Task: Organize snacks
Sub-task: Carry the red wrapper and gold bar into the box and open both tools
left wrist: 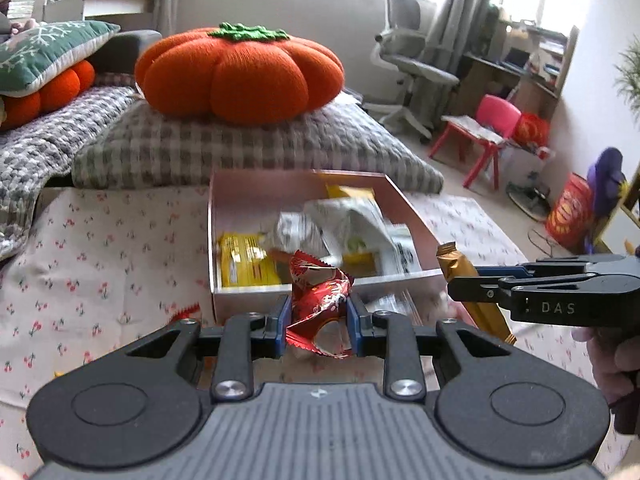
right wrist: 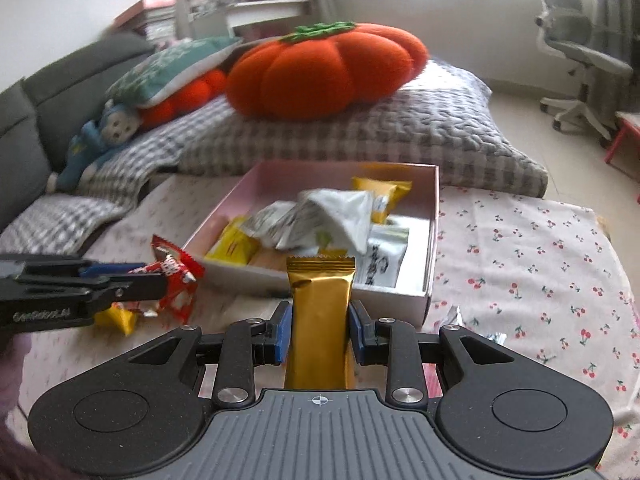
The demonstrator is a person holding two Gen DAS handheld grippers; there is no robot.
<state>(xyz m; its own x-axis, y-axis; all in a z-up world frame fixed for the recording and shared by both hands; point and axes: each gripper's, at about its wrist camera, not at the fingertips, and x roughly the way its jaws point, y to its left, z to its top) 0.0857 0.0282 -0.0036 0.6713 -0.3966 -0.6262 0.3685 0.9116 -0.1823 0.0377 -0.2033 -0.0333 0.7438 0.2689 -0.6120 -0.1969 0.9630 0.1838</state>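
Surface: a pale cloth printed with small red cherries covers the low table; it fills the lower half of both views.
Box: a pink open box sits mid-frame on the cloth, holding yellow and white snack packets.
Left gripper: the left gripper, bottom centre of its own view, is clamped on a crumpled red snack wrapper, held just in front of the box's near wall.
Right gripper: the right gripper grips an upright gold snack bar, also at the box's near edge.
Loose snack: a yellow packet lies on the cloth at lower left of the right view.
Room: an orange pumpkin cushion rests on a grey checked blanket behind the box; a grey office chair and a pink child's chair stand at upper right.
Writing: "DAS" is legible on the right gripper's arm in the left view; packet print is too blurred to read.
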